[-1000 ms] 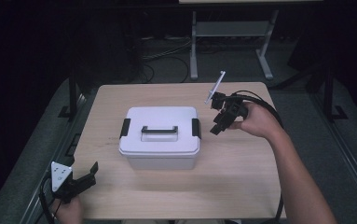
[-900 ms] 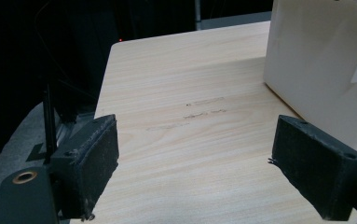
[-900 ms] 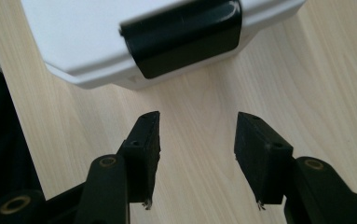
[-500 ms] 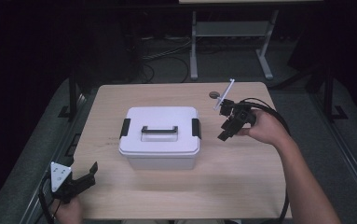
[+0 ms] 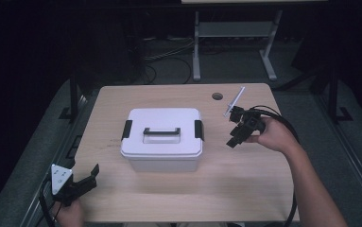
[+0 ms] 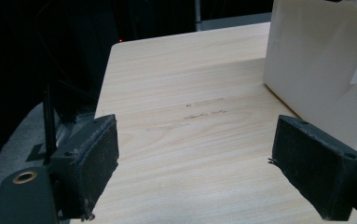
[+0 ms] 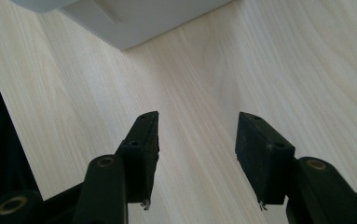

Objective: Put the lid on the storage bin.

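White box between my 2 grippers

My left gripper [image 5: 92, 173] and right gripper [image 5: 230, 141] gape empty; the unlabelled box [image 5: 162, 138] sits ahead on the tabletop [image 5: 245, 189].

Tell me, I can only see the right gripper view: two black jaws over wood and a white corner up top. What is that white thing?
Observer: It is a white storage box with a lid, standing in the middle of the table.
Operator: Does it have something to carry it with?
Observer: Yes, a dark handle lies flat on the lid, and a black latch sits at each end.
Operator: Where is the other gripper?
Observer: The left gripper is at the table's near left corner, jaws open and holding nothing.
Operator: Is my gripper touching the box?
Observer: No, the right gripper is off to the box's right, apart from it, jaws open.
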The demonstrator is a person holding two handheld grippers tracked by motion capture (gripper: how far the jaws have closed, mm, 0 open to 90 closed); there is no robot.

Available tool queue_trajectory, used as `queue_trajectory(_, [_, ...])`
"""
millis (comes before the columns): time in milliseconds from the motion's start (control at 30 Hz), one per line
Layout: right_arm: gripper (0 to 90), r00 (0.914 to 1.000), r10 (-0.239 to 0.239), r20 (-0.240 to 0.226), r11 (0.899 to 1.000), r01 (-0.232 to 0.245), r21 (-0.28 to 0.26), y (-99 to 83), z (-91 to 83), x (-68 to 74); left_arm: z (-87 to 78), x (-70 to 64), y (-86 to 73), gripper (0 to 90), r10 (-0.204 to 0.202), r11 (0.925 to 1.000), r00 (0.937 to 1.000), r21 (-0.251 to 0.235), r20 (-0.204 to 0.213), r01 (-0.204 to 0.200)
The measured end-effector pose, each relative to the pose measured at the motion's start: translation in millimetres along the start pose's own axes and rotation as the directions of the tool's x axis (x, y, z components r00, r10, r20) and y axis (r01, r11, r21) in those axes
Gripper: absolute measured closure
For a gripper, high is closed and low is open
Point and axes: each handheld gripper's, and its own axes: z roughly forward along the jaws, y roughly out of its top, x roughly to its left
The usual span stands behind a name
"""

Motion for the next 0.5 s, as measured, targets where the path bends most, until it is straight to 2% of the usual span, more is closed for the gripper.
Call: queue_trajectory(500, [47.8, 0.999, 0.043, -0.015, 0.999, -0.043, 0.004, -28.5, 13.2, -7.1, 0.6, -2.4, 0.2, 13.8, 0.013, 0.9999, 0.9999, 0.002, -0.002, -0.013])
